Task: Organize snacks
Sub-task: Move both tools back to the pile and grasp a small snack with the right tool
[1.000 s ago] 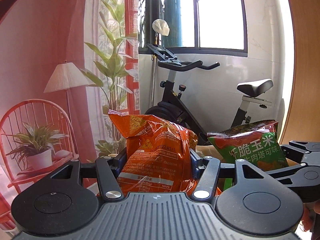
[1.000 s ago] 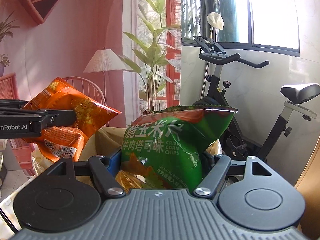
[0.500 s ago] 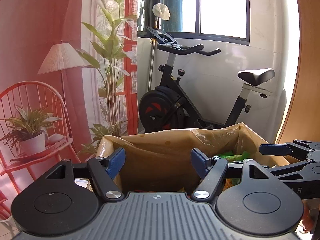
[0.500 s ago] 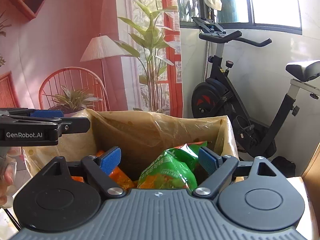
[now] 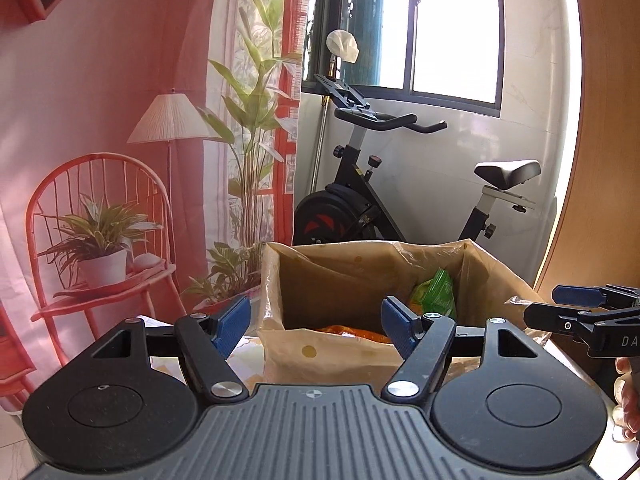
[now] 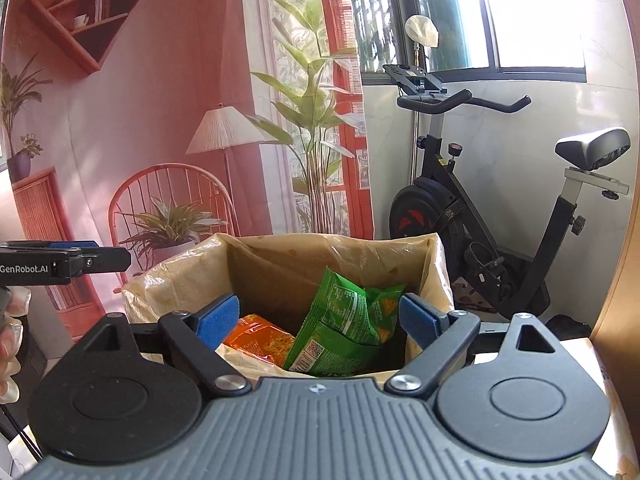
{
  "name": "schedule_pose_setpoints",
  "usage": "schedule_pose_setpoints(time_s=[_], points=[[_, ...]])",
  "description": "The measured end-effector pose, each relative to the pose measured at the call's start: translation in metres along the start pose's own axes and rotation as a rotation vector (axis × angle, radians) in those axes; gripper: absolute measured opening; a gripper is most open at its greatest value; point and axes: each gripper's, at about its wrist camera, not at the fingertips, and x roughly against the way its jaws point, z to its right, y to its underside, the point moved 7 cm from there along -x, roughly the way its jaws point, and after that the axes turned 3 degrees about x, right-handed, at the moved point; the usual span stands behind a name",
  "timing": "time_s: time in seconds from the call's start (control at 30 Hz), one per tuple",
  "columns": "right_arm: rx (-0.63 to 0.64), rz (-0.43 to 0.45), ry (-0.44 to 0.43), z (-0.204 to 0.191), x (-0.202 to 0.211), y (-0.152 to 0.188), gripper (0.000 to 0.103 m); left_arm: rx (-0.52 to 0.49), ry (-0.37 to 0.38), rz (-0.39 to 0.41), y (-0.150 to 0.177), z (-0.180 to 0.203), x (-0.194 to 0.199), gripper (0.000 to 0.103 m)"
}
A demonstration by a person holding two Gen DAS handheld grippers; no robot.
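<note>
Left wrist: left gripper spread wide, holding nothing, just near of lined box; green bag inside, far right. Right wrist: right gripper wide apart, empty; orange bag inside, left of green bag.

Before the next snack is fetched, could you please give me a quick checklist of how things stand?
1. Left tongs open and empty: ok.
2. Right tongs open and empty: ok.
3. Green chip bag inside the lined box: ok.
4. Orange chip bag inside the box, beside the green one: ok.
5. Both tongs clear of the box opening: ok.
6. More snacks left to sort: cannot tell, none in view.
</note>
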Motion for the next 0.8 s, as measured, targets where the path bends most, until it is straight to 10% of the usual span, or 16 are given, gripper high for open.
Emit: schedule_pose_setpoints(time_s=[0.37,0.6,0.8], points=[[-0.115,-0.051,0.014,-0.005,0.045,0.076,0.083,0.054,-0.046,-0.084,0.079,-0.037,0.046,0.070],[-0.172,-0.294,0.076,-0.010,0.050,0.146,0.055,0.131,-0.053,-0.165,0.129,-0.044,0.051,0.066],[-0.200,-0.468,0.128,-0.013,0.073,0.201,0.052,0.150,-0.025,-0.221,0.161,-0.037,0.050,0.065]])
